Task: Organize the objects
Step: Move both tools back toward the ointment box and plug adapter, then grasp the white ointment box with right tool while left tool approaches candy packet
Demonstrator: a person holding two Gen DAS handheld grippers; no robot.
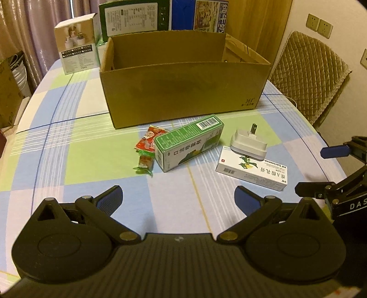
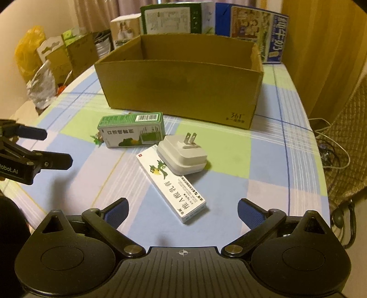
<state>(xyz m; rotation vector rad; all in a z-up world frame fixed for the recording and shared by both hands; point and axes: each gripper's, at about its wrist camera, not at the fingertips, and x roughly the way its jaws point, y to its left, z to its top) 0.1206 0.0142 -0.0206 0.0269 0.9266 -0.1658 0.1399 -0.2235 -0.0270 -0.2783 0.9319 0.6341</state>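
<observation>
An open brown cardboard box (image 1: 183,89) (image 2: 181,89) stands on the checked tablecloth. In front of it lie a green carton (image 1: 188,143) (image 2: 132,133), two candy wrappers (image 1: 149,139), a white plug adapter (image 1: 248,144) (image 2: 182,154) and a white medicine carton (image 1: 252,170) (image 2: 172,183); the adapter rests partly on the white carton. My left gripper (image 1: 177,198) (image 2: 57,147) hovers open near the table's front, short of the green carton. Beside it, my right gripper (image 2: 183,209) (image 1: 312,169) is open too, just behind the white carton's near end. Neither holds anything.
Printed cartons (image 1: 133,19) and a small white box (image 1: 76,49) stand behind the cardboard box. A padded chair (image 1: 309,75) is at the table's right side. Bags and boxes (image 2: 45,66) crowd the floor on the left. Cables (image 2: 332,158) hang by the right edge.
</observation>
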